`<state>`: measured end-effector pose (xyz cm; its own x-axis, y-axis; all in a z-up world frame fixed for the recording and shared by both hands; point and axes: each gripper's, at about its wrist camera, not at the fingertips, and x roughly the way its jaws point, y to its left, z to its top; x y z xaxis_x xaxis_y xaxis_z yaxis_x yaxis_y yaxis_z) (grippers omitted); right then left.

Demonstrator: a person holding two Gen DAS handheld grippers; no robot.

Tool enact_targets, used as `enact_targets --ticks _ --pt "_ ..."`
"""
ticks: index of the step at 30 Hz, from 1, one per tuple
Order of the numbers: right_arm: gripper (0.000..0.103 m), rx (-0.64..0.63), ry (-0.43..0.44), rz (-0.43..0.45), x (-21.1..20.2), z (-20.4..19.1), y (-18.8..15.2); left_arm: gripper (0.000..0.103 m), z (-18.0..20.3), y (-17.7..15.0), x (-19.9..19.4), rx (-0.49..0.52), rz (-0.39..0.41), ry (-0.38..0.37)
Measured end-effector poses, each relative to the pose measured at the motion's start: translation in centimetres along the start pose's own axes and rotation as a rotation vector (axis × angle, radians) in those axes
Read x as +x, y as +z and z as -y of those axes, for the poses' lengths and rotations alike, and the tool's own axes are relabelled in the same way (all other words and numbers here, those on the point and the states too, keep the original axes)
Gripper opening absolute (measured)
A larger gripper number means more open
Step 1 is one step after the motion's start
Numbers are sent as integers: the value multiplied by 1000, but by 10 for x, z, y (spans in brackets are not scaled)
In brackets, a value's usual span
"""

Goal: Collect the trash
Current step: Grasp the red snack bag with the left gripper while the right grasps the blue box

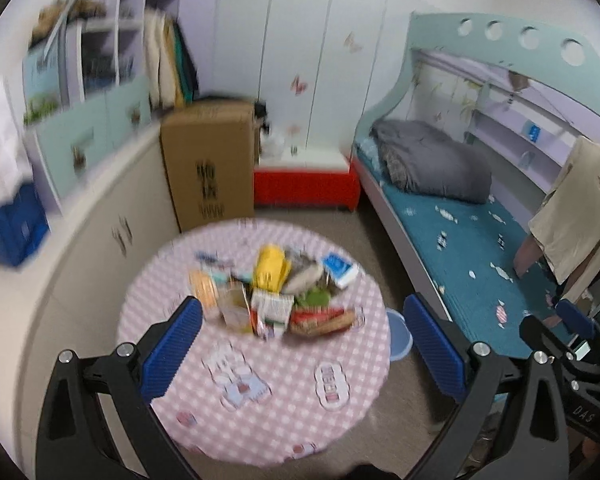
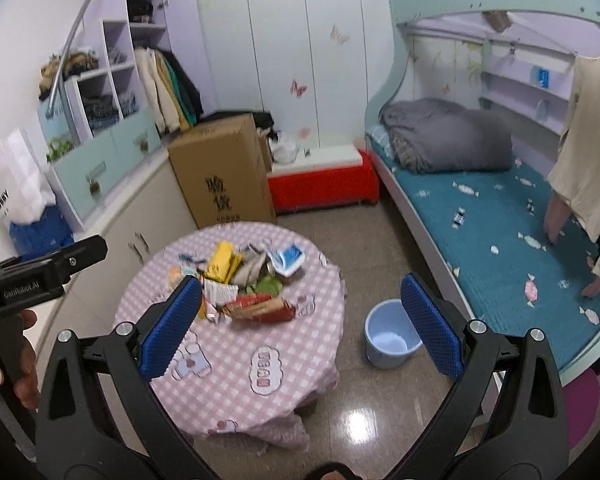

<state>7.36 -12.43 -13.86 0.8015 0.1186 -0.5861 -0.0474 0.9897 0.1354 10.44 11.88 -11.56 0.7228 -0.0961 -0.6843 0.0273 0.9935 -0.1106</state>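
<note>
A heap of trash (image 1: 276, 292) lies in the middle of a round table (image 1: 260, 412) with a pink checked cloth: a yellow packet (image 1: 270, 270), a blue-and-white carton (image 1: 340, 268), wrappers and small boxes. The right wrist view shows the same trash heap (image 2: 240, 280) on the table (image 2: 236, 368), with a light blue bucket (image 2: 388, 334) on the floor to its right. My left gripper (image 1: 304, 340) hovers above the table's near side, open and empty. My right gripper (image 2: 302, 320) is also open and empty, held higher and further back. The bucket (image 1: 400, 338) peeks past the table edge.
A tall cardboard box (image 2: 224, 172) and a red-sided bench (image 2: 324, 184) stand behind the table. A bed with a teal mattress (image 2: 500, 220) runs along the right. Cabinets (image 2: 148, 216) line the left wall. A hand (image 2: 4, 364) holds the other gripper at left.
</note>
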Motion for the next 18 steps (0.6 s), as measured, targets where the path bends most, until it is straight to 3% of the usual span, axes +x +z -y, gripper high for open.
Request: enact_targets --ticks 7,12,18 --pt "97 -18 53 -154 78 16 -8 99 -32 -25 81 -130 -203 56" --pt "97 -86 126 -299 163 21 -7 99 -36 -35 142 -186 -317 107" --pt "97 -136 175 -372 224 33 6 98 -27 -42 210 -340 -442 55"
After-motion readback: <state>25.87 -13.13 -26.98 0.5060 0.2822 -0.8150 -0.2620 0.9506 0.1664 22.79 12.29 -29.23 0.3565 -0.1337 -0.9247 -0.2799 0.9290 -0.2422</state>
